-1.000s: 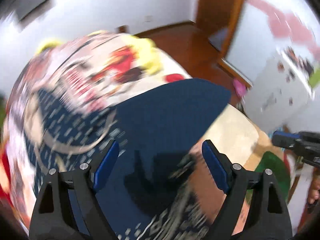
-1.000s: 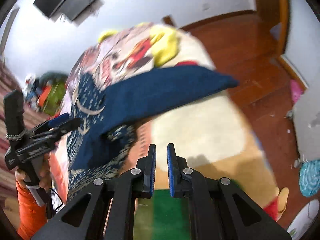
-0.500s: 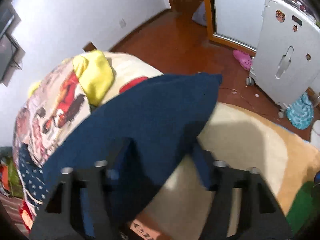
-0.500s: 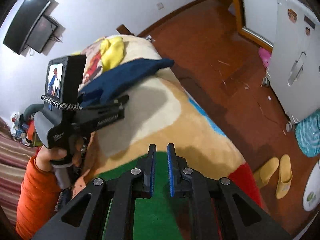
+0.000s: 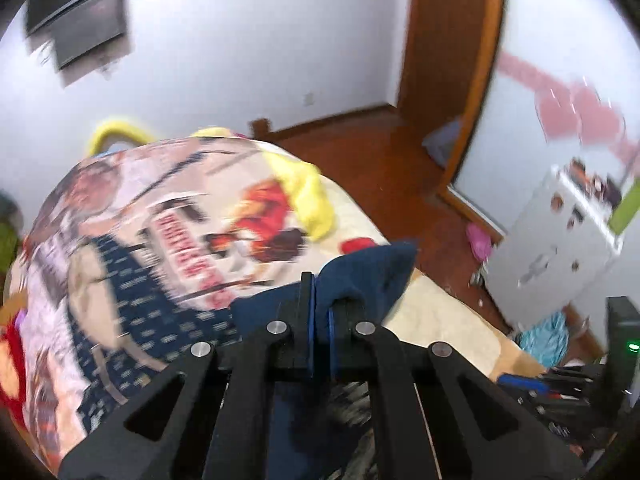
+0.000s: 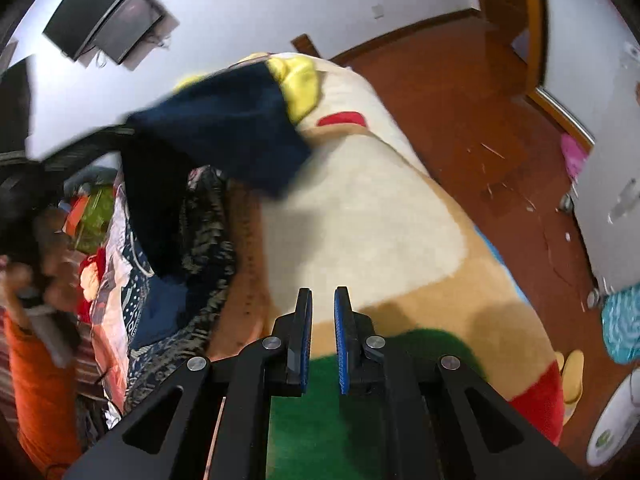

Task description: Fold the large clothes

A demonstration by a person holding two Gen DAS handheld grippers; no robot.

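Observation:
My left gripper (image 5: pixel 320 300) is shut on a bunched edge of a dark blue garment (image 5: pixel 372 276), and the fabric puffs out around its fingertips. In the right wrist view the same garment (image 6: pixel 224 132) hangs lifted at the upper left, above a patterned dark cloth (image 6: pixel 200 240) lying on the bed. A person's hand and orange sleeve (image 6: pixel 36 392) show blurred at the left edge. My right gripper (image 6: pixel 322 300) is shut with nothing between its pads. It hovers over the green and cream part of the bed cover.
The bed carries a cartoon-print blanket (image 5: pixel 160 216), a yellow pillow (image 6: pixel 300 80) and a cream, green and red cover (image 6: pixel 360 216). To the right lies wooden floor (image 6: pixel 480 128) with a white cabinet (image 5: pixel 552 256), slippers (image 6: pixel 572 372) and a teal cloth (image 6: pixel 624 320). A screen (image 6: pixel 108 12) hangs on the wall.
My left jaws went from wide open around the blue garment to shut on its edge, and the gripper rose with it. The right gripper stayed shut and barely shifted.

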